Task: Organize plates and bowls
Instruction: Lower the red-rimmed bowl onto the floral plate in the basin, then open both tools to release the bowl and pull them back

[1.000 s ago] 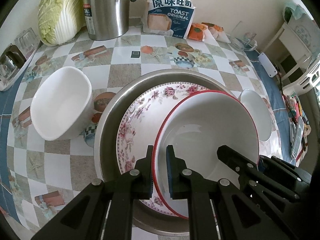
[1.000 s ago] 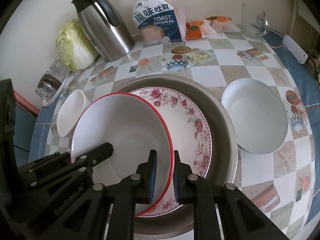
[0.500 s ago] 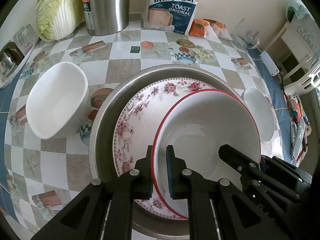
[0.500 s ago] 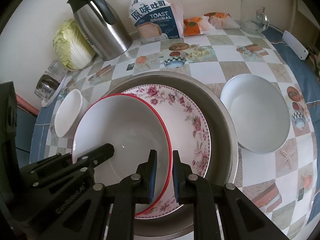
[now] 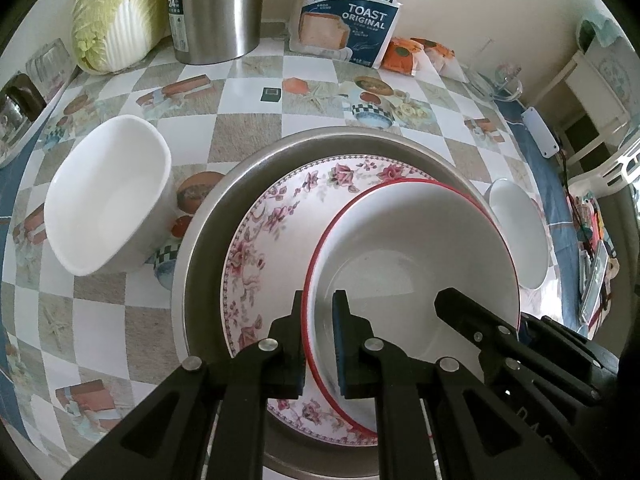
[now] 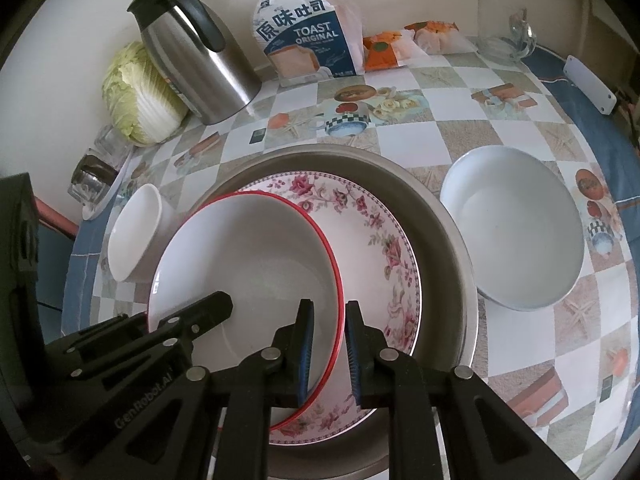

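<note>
red-rimmed bowl [image 5: 416, 248]: above the floral plate [image 5: 276, 216], which lies in the steel basin [image 5: 208, 216]
left gripper [image 5: 320, 340]: clamped on the bowl's left rim
right gripper [image 6: 329, 344]: clamped on the bowl's right rim
white bowls: one [image 5: 108, 196] left of the basin, one [image 6: 512, 228] right of it

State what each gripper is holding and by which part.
Both hold the red-rimmed white bowl by its rim: left gripper on its left edge, right gripper on its right edge.

blocked: square bowl [image 5: 108, 196] left, round bowl [image 6: 512, 228] right | free: tablecloth [image 5: 248, 136] behind
</note>
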Action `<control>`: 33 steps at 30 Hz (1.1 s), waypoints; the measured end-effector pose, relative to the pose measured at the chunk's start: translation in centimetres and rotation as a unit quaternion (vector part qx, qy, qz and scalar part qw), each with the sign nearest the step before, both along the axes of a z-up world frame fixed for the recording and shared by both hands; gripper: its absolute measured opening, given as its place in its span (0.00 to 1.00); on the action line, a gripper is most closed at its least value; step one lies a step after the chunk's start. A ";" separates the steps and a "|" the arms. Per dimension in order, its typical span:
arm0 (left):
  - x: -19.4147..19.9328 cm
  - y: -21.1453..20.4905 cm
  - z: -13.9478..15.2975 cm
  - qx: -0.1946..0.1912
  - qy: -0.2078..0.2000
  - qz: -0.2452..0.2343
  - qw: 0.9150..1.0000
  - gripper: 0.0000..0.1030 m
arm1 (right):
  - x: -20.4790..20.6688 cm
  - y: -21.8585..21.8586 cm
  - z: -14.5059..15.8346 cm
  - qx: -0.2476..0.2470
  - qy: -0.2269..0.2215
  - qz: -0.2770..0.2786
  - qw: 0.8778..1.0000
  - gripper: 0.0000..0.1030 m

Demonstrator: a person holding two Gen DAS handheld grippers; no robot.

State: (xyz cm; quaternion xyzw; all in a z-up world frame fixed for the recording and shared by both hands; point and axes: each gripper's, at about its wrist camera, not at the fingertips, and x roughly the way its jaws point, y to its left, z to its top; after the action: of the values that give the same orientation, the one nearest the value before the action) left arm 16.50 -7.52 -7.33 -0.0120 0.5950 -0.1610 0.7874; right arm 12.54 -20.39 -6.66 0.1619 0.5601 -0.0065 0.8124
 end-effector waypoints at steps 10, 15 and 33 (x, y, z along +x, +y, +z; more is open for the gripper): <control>0.3 0.0 -0.2 -0.005 0.002 0.009 1.000 0.10 | 0.2 0.0 -0.2 0.001 -0.003 -0.009 1.000 0.19; 0.4 0.0 -0.2 -0.004 0.002 0.010 1.000 0.10 | 0.3 -0.1 -0.2 0.003 -0.004 -0.011 1.000 0.19; 0.3 0.2 0.5 -0.008 -0.008 0.015 1.000 0.14 | 0.3 -0.2 -0.1 0.004 -0.004 -0.012 1.000 0.19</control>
State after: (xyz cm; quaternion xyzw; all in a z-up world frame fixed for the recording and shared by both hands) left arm 16.75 -7.31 -6.84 -0.0259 0.5872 -0.1544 0.7941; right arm 12.89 -20.56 -6.78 0.1720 0.5552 -0.0134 0.8136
